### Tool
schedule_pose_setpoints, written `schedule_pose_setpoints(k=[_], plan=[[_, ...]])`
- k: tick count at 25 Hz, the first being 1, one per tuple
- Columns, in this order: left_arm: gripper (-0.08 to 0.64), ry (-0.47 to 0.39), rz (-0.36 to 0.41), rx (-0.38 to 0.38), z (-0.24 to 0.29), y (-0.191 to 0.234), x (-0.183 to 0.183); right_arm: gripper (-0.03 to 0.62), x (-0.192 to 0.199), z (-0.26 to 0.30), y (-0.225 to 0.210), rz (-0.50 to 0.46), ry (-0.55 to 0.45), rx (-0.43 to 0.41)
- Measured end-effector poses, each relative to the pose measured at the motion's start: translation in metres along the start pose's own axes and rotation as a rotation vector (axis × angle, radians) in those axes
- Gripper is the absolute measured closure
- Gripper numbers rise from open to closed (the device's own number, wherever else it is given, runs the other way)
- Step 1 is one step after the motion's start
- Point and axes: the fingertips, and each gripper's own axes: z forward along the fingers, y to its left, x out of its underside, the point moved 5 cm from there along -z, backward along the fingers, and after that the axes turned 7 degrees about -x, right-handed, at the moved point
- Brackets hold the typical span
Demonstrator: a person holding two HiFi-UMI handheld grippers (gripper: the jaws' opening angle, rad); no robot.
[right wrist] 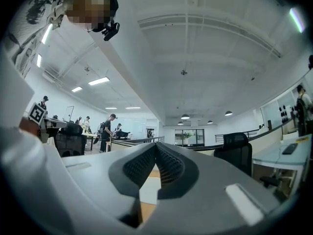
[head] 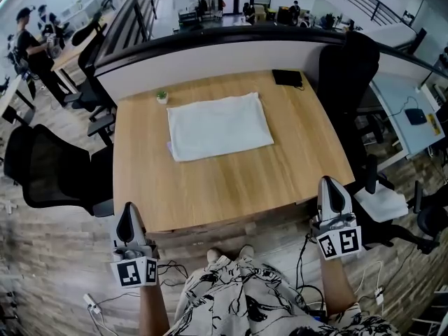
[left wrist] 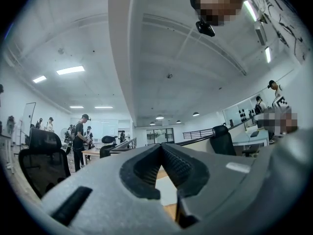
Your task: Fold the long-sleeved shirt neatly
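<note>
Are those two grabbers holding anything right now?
No. The left gripper and right gripper are both shut and empty; the folded white cloth shirt lies untouched on the light wooden table.

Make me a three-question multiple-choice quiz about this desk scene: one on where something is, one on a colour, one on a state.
1. Where is the potted plant relative to the folded shirt?
A. Beyond the shirt's far left corner, on the table
B. On top of the shirt
C. On the floor

2. What colour is the folded shirt?
A. Red
B. White
C. Black

3. How are the left gripper and the right gripper?
A. Wide open
B. Clamped on the shirt
C. Both shut, holding nothing

Answers:
1 A: the plant stands near the table's far left corner, apart from the shirt.
2 B: the shirt shows white against the wooden top.
3 C: each gripper view shows the ridged pads closed together with nothing between, and both grippers are off the table's near edge.
</note>
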Motion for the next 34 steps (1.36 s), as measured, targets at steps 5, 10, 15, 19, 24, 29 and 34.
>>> schedule_pose_setpoints(k=[5,10,15,19,24,29,34], plan=[[0.557,0.006,0.001,-0.002,-0.001,-0.002,0.003,0.586,0.002,0.001,-0.001,0.001,0.000,-0.004],[0.558,0.004,-0.001,-0.009,-0.001,-0.001,0.001,0.587,0.002,0.002,0.003,0.008,0.006,-0.022],[0.558,0.002,-0.001,-0.013,-0.005,0.000,0.000,0.588,0.001,0.001,0.008,0.008,0.009,-0.033],[0.557,-0.002,-0.001,-0.013,-0.005,0.000,-0.002,0.588,-0.001,0.001,0.009,0.001,0.011,-0.037],[0.557,0.000,-0.001,-0.011,-0.003,-0.002,-0.003,0.588,-0.002,0.002,0.007,-0.001,0.013,-0.038],[0.558,0.005,-0.003,-0.015,-0.002,-0.001,-0.003,0.588,-0.003,0.004,0.009,0.000,0.018,-0.040],[0.558,0.005,-0.001,-0.017,-0.001,0.001,-0.002,0.588,-0.002,0.006,0.010,0.001,0.022,-0.043]])
